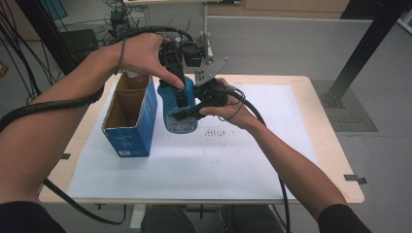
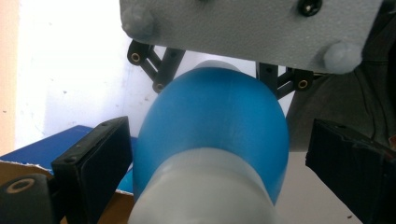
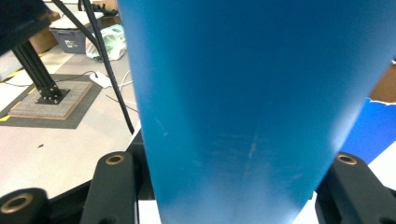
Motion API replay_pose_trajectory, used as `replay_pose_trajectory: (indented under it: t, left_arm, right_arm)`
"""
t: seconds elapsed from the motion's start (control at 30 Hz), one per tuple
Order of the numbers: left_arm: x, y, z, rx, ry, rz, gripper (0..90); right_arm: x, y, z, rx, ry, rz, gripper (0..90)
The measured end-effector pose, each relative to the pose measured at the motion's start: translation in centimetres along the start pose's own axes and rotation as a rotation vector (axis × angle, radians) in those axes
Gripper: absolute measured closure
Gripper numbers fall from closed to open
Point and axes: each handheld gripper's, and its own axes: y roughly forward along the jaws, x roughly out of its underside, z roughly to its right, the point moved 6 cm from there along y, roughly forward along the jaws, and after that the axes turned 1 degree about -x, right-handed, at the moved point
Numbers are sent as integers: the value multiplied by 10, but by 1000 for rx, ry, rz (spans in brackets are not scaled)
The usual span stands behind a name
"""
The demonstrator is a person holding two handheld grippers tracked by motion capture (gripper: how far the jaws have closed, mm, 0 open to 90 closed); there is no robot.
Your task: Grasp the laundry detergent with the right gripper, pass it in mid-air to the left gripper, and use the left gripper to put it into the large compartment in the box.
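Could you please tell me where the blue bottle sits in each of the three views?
High view: blue bottle at centre, just right of the open blue box.
Left gripper view: centre, its rounded end between the jaws.
Right gripper view: upper centre, its blue side close up.
Shared landmark: the blue box.

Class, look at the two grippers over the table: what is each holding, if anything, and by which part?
The right gripper clamps the blue bottle across its lower body. The left gripper straddles the bottle's upper part, jaws open, gripping nothing.
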Motion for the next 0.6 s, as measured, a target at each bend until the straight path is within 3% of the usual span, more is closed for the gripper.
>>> replay_pose_trajectory:
  t: [0.6]
  left_arm:
    - [1, 1, 1, 10, -1, -6, 75]
  right_arm:
    - [-1, 0, 0, 3, -4, 3, 445]
